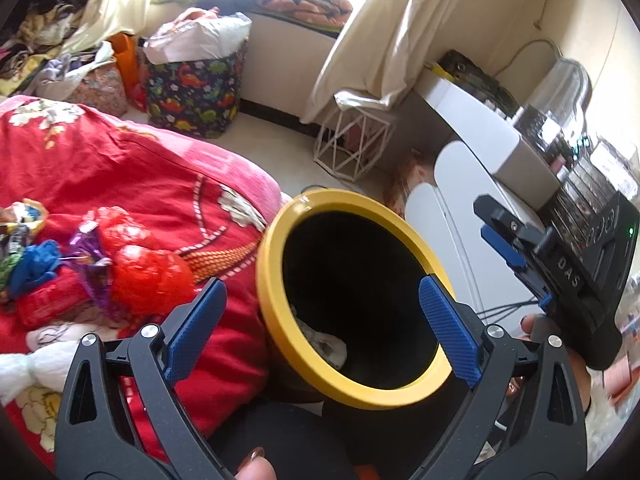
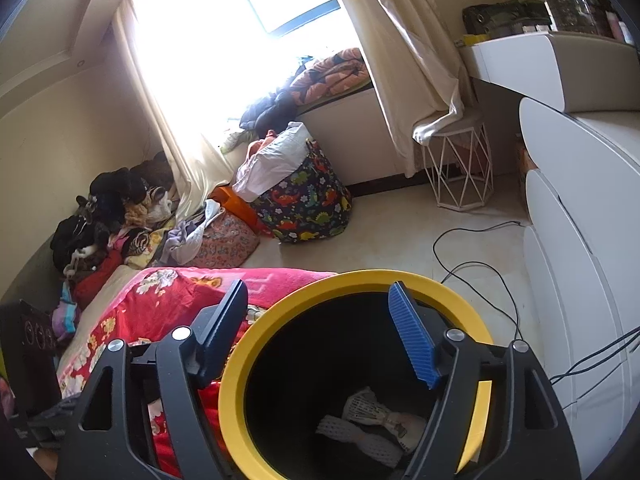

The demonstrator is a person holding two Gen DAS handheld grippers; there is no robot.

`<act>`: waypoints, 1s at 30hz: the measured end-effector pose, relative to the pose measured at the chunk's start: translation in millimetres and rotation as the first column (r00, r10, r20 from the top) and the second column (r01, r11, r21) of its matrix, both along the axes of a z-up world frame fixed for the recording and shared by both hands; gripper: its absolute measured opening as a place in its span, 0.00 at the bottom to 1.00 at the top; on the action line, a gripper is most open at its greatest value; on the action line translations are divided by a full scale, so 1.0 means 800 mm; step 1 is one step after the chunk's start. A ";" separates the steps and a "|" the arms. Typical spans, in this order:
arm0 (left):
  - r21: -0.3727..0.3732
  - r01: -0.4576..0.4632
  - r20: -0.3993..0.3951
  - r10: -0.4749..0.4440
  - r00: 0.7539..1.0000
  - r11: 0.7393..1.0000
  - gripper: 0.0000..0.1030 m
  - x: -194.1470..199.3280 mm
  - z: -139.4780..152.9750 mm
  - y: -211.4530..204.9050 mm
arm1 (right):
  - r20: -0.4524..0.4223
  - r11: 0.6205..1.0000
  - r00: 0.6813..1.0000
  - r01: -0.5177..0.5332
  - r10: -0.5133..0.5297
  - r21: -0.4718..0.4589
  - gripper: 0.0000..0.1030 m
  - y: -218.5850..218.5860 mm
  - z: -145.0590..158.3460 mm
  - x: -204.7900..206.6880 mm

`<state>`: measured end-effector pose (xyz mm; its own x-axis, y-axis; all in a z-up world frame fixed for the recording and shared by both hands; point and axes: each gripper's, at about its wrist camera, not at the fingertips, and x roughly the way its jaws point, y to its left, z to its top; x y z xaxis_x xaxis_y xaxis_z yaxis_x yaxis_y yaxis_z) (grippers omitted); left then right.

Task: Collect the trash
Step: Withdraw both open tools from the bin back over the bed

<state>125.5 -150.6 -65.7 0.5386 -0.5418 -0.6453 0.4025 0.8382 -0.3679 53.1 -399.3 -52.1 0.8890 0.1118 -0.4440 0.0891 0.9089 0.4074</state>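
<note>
Left claw (image 1: 320, 312) spread wide, blue ribbed pads (image 1: 194, 326) apart, nothing between them. Just beyond, a black round bin with a yellow ring rim (image 1: 276, 328), tilted toward the lens; crumpled white paper (image 1: 326, 350) low inside. Bin pressed against a red floral blanket (image 1: 132, 168) on the bed. On the blanket, left: a heap of wrappers, with red crinkled plastic (image 1: 144, 268), a purple foil scrap (image 1: 86, 246), a blue scrap (image 1: 36, 268). Right claw (image 1: 486, 224) at the right edge beyond the bin, black body lettered "DAS", blue pads close together; grip unclear. Farther back: a dinosaur-print fabric basket (image 1: 196, 92), a white wire stool (image 1: 354, 144), a white desk (image 1: 480, 120).
</note>
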 end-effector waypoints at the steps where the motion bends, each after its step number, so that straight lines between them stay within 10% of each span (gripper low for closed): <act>1: -0.002 -0.008 0.006 0.008 1.000 1.000 0.86 -0.001 0.002 0.005 | 0.002 1.000 1.000 -0.006 0.006 -0.002 0.70 0.003 0.001 0.000; 30: -0.014 -0.256 0.124 0.256 0.959 0.967 0.90 -0.013 0.042 0.134 | -0.001 0.964 0.966 -0.257 0.257 -0.066 0.73 0.120 0.024 0.005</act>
